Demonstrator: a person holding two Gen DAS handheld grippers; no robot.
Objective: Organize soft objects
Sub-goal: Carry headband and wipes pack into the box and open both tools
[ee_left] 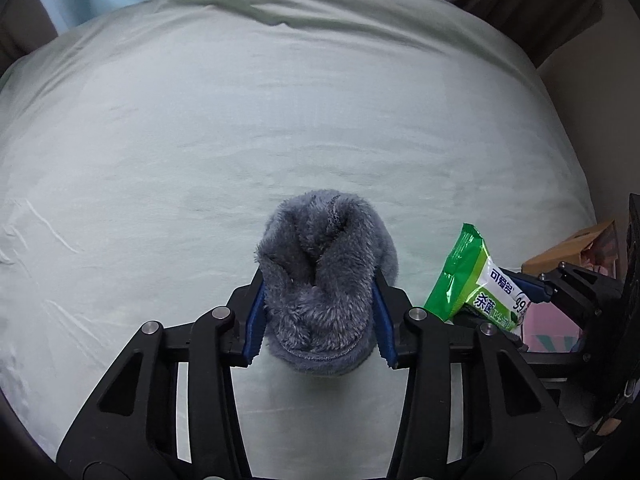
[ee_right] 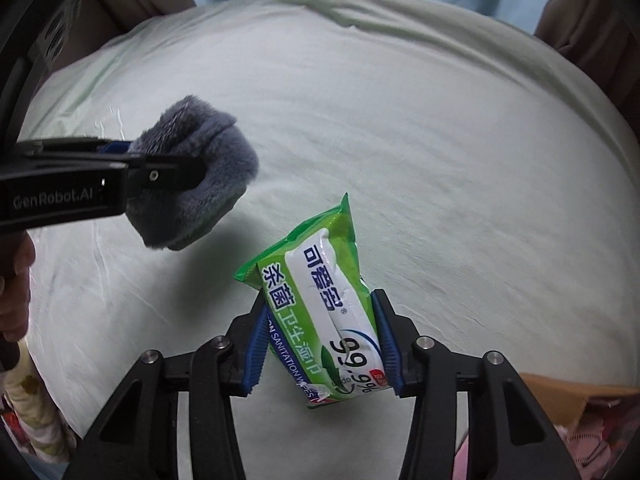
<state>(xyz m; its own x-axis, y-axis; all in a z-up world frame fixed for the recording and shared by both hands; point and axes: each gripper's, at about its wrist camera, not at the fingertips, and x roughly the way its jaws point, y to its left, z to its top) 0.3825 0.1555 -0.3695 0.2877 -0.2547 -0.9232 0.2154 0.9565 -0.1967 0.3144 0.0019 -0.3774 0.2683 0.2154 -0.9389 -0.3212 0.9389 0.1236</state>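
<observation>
My left gripper (ee_left: pixel 319 314) is shut on a fluffy grey-blue cloth (ee_left: pixel 326 280) and holds it bunched above the pale green bed sheet (ee_left: pixel 200 140). The cloth also shows in the right wrist view (ee_right: pixel 196 176), clamped in the left gripper (ee_right: pixel 168 168) at the left. My right gripper (ee_right: pixel 322 340) is shut on a green and white pack of wet wipes (ee_right: pixel 320 312), held above the sheet. The pack also shows in the left wrist view (ee_left: pixel 476 280), at the right, with the right gripper (ee_left: pixel 532 292) behind it.
A brown cardboard box (ee_right: pixel 576 400) with pink contents sits at the lower right by the bed edge, also in the left wrist view (ee_left: pixel 576 252). A floral fabric (ee_right: pixel 36 412) lies at the lower left. Brown curtains (ee_left: pixel 520 4) and a light blue wall stand behind the bed.
</observation>
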